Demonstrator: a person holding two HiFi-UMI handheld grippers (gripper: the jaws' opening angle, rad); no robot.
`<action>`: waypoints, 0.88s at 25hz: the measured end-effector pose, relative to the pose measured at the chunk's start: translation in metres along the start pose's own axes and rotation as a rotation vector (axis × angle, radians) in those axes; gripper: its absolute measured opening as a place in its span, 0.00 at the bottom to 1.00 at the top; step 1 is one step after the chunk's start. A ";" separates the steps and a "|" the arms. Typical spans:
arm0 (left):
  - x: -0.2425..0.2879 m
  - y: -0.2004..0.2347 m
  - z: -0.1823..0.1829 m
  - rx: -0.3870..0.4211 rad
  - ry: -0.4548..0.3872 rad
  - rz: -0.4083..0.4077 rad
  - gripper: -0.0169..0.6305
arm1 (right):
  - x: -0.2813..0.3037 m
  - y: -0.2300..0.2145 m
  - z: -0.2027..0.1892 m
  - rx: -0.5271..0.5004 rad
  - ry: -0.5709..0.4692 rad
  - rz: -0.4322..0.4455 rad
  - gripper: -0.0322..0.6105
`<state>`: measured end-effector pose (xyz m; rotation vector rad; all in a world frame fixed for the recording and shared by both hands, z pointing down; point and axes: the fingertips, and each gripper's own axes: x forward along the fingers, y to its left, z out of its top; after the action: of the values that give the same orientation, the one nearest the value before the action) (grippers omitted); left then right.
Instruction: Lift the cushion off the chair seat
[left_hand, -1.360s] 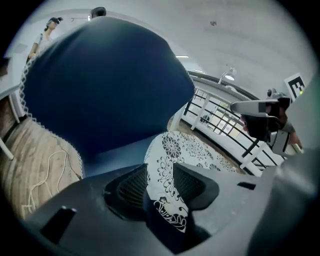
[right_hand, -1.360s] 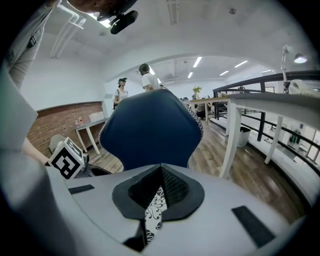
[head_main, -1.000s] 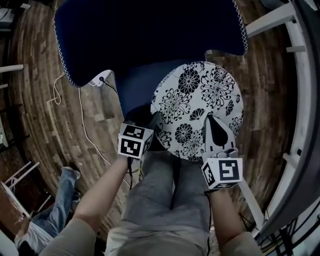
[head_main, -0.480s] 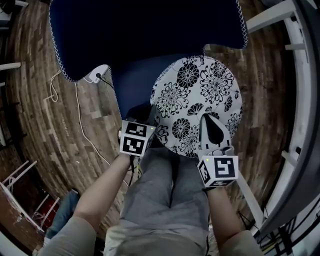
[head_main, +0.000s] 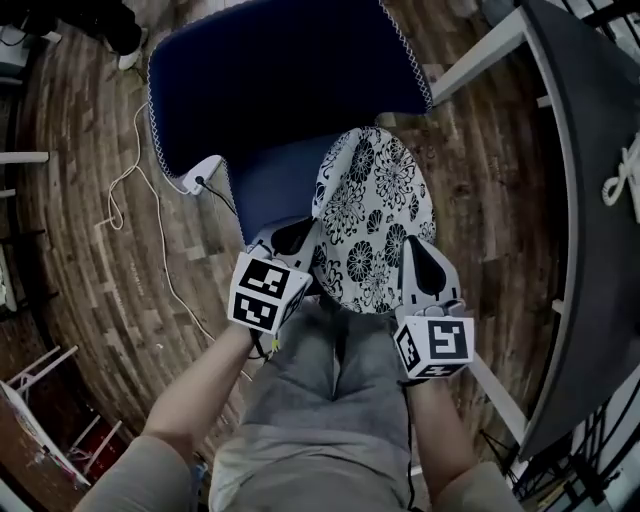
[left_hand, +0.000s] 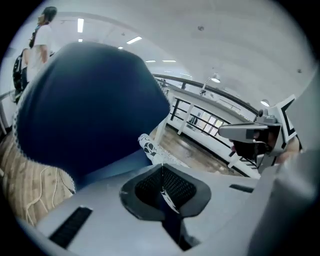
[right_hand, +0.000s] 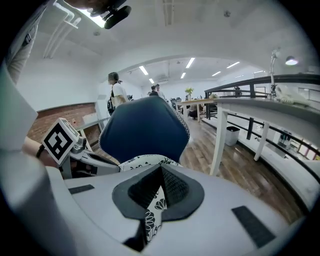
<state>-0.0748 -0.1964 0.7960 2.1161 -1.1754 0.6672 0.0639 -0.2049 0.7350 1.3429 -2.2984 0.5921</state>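
The round white cushion with black flowers hangs tilted above the seat of the dark blue chair. My left gripper is shut on its near left edge. My right gripper is shut on its near right edge. In the left gripper view the jaws pinch a thin fold, and the cushion sticks out beyond them before the chair back. In the right gripper view the flowered cloth is clamped between the jaws, and the cushion spreads toward the chair.
A white-legged desk runs along the right. A white plug and its cable lie on the wood floor left of the chair. The holder's grey-trousered legs are below the cushion. People stand far behind the chair.
Both grippers have risen with the cushion, which has come up off the seat and tilted steeply. The left jaws have closed on its edge. A person at lower left has left the view.
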 end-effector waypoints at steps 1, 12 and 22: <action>-0.006 -0.009 0.014 0.024 -0.006 -0.009 0.04 | -0.009 -0.002 0.011 0.000 -0.015 -0.007 0.05; -0.127 -0.100 0.190 0.177 -0.175 -0.054 0.04 | -0.128 -0.023 0.169 -0.067 -0.225 -0.058 0.05; -0.292 -0.152 0.333 0.212 -0.418 -0.027 0.04 | -0.252 0.008 0.342 -0.222 -0.474 -0.063 0.05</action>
<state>-0.0389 -0.2118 0.3287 2.5299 -1.3370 0.3559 0.1248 -0.2105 0.3144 1.5638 -2.5737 -0.0150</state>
